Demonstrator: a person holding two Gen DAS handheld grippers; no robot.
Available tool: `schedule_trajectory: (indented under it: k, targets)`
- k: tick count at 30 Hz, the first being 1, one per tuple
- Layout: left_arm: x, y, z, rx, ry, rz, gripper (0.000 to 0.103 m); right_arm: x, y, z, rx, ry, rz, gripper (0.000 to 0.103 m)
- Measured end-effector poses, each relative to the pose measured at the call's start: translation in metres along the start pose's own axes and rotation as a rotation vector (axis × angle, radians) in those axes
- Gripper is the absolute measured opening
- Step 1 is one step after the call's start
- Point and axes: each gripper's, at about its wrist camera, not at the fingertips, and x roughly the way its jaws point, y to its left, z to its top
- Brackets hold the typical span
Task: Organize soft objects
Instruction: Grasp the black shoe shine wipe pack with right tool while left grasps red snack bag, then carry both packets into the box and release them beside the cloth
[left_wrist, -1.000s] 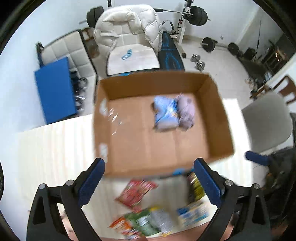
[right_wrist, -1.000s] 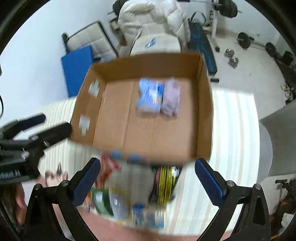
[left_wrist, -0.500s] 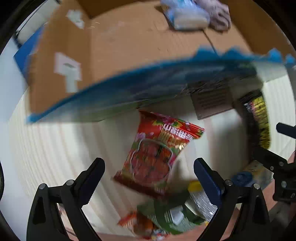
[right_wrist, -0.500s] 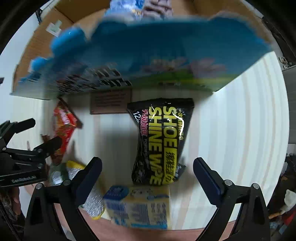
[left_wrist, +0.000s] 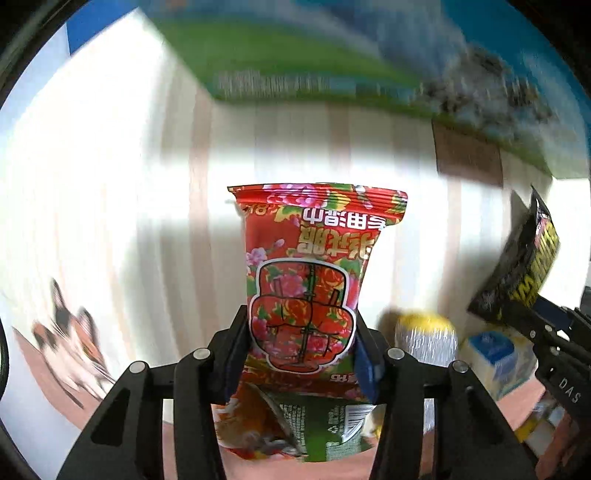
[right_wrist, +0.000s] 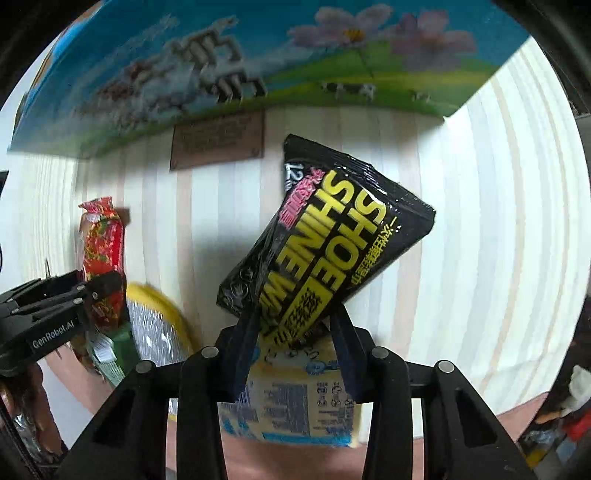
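Observation:
My left gripper is shut on a red flowered wipes pack, which stands up between the fingers above the striped table; the pack also shows in the right wrist view. My right gripper is shut on a black and yellow shoe shine wipes pack, tilted to the right; the pack also shows at the right of the left wrist view. The cardboard box's printed outer wall fills the top of both views.
Under the grippers lie a green pack, a yellow and silver pack and a blue and yellow tissue pack. The white striped table extends to the right. A cat-print item lies at left.
Both grippers came down from above the box to the packs in front of it. The left shut on the red pack, the right on the black pack, and both packs are lifted.

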Motion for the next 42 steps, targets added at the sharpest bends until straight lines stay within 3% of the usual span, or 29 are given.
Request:
schedule_trajectory:
  k: [2,3,5,11,14,16,20,22,23,24,28,31,32,33,36,38,42]
  targets:
    - [0.006,0.002,-0.001,-0.016,0.025,-0.016,0.050,-0.007,-0.002,-0.001,0.017,-0.013,0.015,0.049]
    - [0.007,0.003,0.001,-0.023,0.028,-0.029,0.055,-0.010,-0.004,0.001,0.029,-0.025,0.013,0.064]
    - [0.007,0.007,0.006,-0.042,0.016,-0.055,0.058,-0.013,-0.009,0.004,0.076,-0.048,0.033,0.075]
    - [-0.003,0.018,0.033,-0.113,-0.017,-0.096,0.058,0.006,-0.019,0.024,0.255,0.003,0.136,0.075]
    - [-0.006,0.024,0.033,-0.114,-0.030,-0.097,0.052,0.007,-0.018,0.022,0.232,-0.031,0.050,0.055]
    - [-0.006,0.029,0.022,-0.095,-0.040,-0.082,0.048,0.006,-0.009,0.017,0.143,-0.021,-0.006,0.044]
    - [-0.005,0.030,0.007,-0.085,-0.031,-0.086,0.048,0.007,-0.007,0.000,0.009,0.048,-0.029,0.044]
    - [-0.001,0.030,0.004,-0.096,-0.034,-0.101,0.048,0.000,-0.019,-0.010,0.027,0.046,0.009,0.055]
    - [0.000,0.032,0.004,-0.101,-0.032,-0.107,0.049,-0.006,-0.027,-0.012,0.056,0.027,0.027,0.069]
    - [0.000,0.034,0.005,-0.107,-0.030,-0.110,0.050,-0.012,-0.034,-0.014,0.087,0.002,0.047,0.073]
    - [0.004,0.042,0.009,-0.120,-0.035,-0.110,0.053,-0.024,-0.054,-0.008,0.218,-0.051,0.128,0.074]
    - [0.000,0.039,0.018,-0.107,-0.041,-0.080,0.053,-0.015,-0.062,0.011,0.246,-0.024,0.075,0.073]
    - [-0.003,0.033,0.021,-0.102,-0.042,-0.071,0.052,-0.011,-0.058,0.015,0.229,-0.009,0.025,0.071]
    - [-0.004,0.031,0.021,-0.095,-0.048,-0.052,0.047,-0.010,-0.054,0.015,0.205,-0.022,-0.026,0.058]
    - [-0.014,0.022,0.016,-0.087,-0.075,-0.033,0.044,-0.010,-0.034,0.010,0.099,-0.046,-0.115,0.048]
    - [-0.014,0.016,0.006,-0.087,-0.094,-0.029,0.043,-0.018,-0.030,0.000,0.057,-0.048,-0.127,0.046]
    - [-0.063,0.005,-0.020,-0.074,-0.182,-0.079,0.043,-0.067,-0.026,-0.020,-0.012,-0.109,-0.067,0.046]
